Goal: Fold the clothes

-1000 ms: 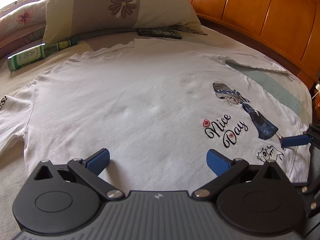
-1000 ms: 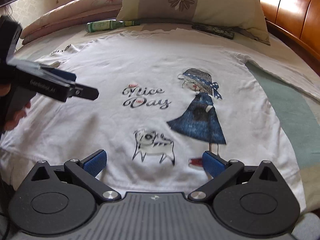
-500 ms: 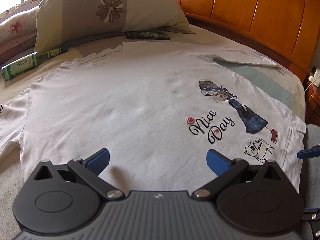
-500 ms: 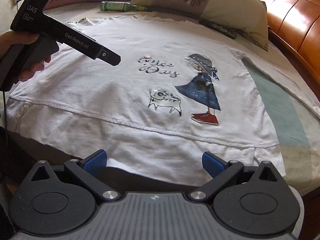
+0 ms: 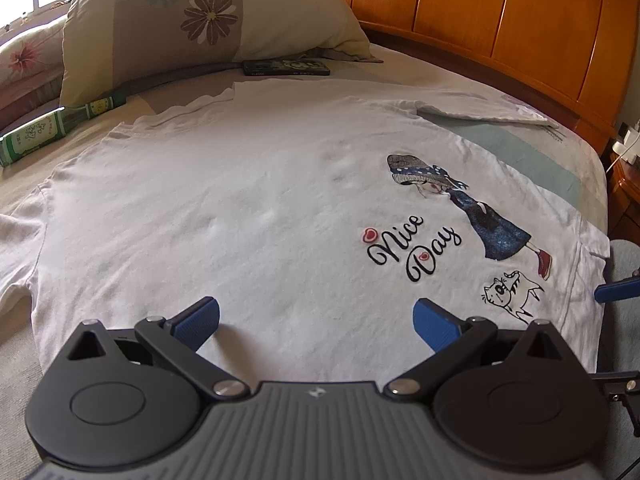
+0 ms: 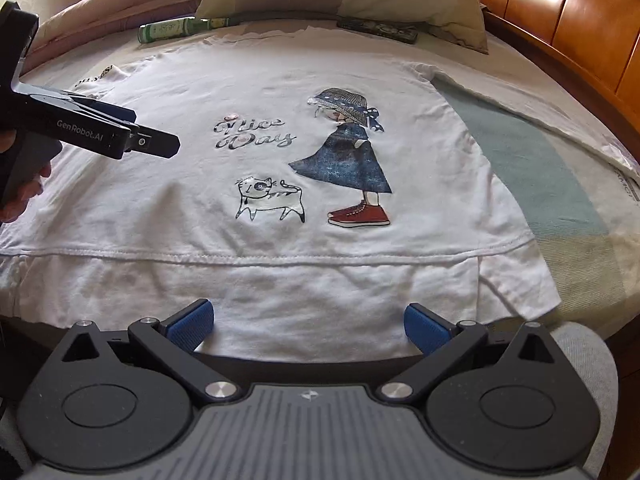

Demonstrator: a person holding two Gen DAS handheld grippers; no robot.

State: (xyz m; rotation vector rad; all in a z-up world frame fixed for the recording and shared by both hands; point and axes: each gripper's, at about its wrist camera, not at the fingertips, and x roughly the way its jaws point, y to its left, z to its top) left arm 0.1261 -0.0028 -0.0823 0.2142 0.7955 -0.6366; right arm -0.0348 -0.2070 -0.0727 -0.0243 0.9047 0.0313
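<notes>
Nearby, bottle (image 5: 38,136), pillow (image 5: 216,12), flat shirt (image 5: 240,208)

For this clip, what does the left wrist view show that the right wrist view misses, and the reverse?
Only the left wrist view shows the nightstand past the bed's far corner, plus one blue fingertip of the right claw at its edge.

Only the right wrist view shows the shirt's stitched bottom hem, the left claw from the side with the hand gripping it, and lettering on the sleeve.

Both show the white T-shirt lying flat, its girl-and-cat print, the green bottle, flowered pillow and wooden headboard.
</notes>
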